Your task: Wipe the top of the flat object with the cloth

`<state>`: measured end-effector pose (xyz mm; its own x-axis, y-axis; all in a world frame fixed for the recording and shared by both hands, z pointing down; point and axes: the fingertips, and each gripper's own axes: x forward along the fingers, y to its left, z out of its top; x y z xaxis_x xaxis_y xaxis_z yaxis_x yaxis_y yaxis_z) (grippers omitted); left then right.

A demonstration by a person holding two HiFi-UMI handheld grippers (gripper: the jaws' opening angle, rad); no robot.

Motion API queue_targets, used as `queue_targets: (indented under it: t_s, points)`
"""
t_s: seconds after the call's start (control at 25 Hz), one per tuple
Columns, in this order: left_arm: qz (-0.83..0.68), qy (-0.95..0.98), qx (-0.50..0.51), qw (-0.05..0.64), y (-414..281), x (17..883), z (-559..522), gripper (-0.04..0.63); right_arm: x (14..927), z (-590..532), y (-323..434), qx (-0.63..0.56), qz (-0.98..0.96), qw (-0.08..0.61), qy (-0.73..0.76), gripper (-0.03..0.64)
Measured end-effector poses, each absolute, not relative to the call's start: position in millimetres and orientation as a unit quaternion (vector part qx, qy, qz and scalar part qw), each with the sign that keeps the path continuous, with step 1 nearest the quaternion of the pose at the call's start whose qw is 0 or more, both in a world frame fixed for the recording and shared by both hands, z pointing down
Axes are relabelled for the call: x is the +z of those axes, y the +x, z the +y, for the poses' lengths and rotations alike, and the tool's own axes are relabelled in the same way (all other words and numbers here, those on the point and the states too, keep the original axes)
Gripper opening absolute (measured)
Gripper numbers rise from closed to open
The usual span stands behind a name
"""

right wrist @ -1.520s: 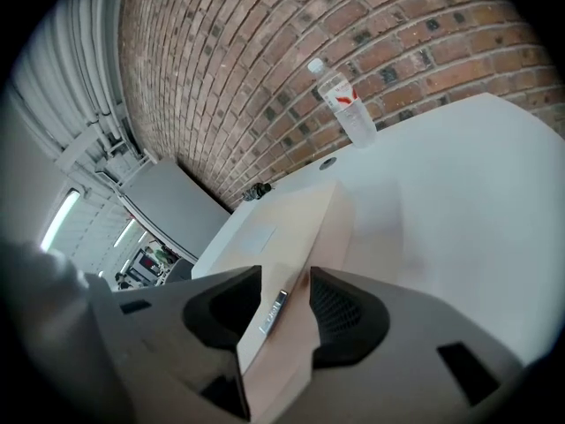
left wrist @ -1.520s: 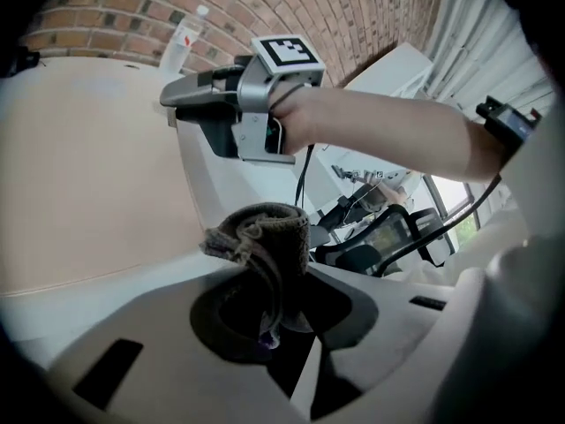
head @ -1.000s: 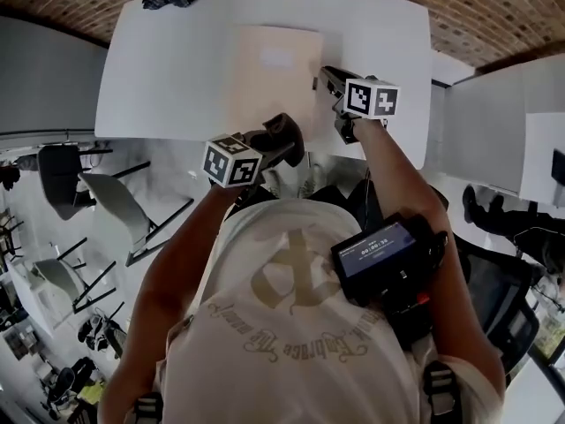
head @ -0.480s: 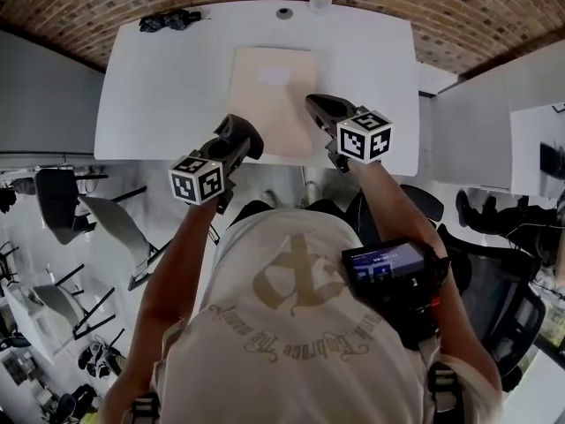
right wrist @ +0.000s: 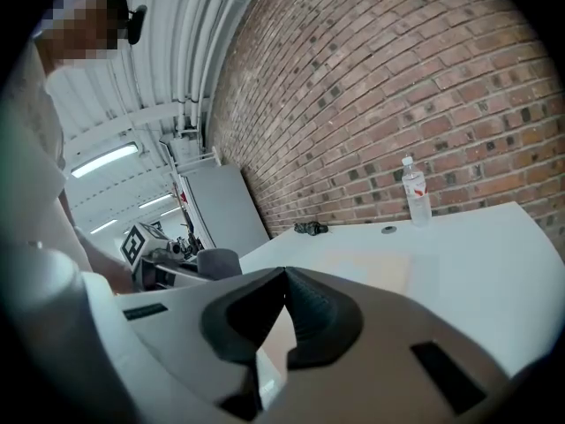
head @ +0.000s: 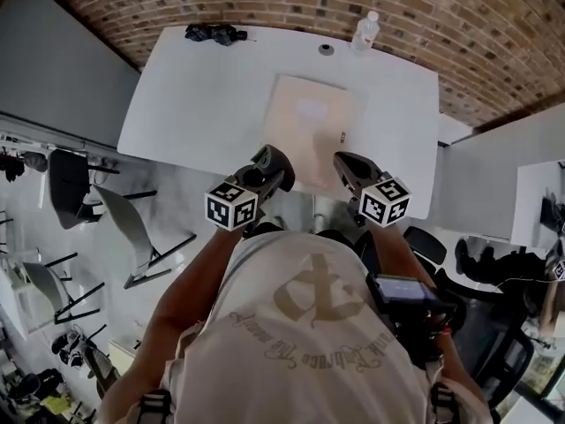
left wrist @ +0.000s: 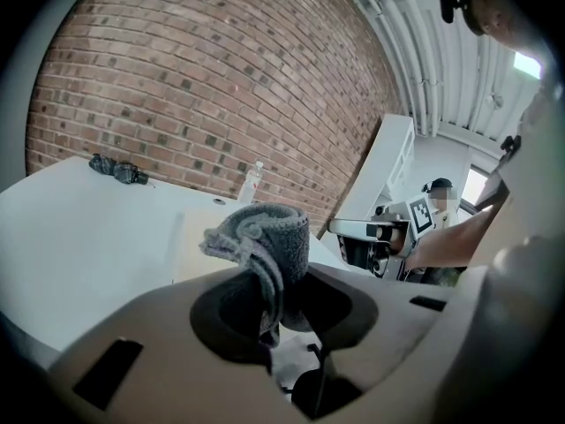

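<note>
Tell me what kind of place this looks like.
Probably an office or meeting room in a converted industrial building. A large white table stands against a bare brick wall, chairs are scattered on the floor beside it, and strip lights run along a ribbed ceiling in the right gripper view.

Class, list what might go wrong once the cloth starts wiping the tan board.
The cloth is a bunched roll pinched in the left gripper; dragging may pull it loose. The tan board lies unheld, the right gripper shut and empty, so it may slide. A long stroke might reach the bottle.
</note>
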<state>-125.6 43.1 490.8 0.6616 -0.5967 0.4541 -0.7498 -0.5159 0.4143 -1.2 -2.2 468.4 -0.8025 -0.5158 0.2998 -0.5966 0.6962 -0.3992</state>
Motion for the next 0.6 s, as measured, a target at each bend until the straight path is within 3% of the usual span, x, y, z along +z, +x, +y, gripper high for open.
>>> queue_targets:
  t_s: [0.6]
  points:
    - [-0.382,0.864,0.123,0.303,-117,490,50,0.1,479,14,0,0.253,-0.916,0.094,0.298,0.023]
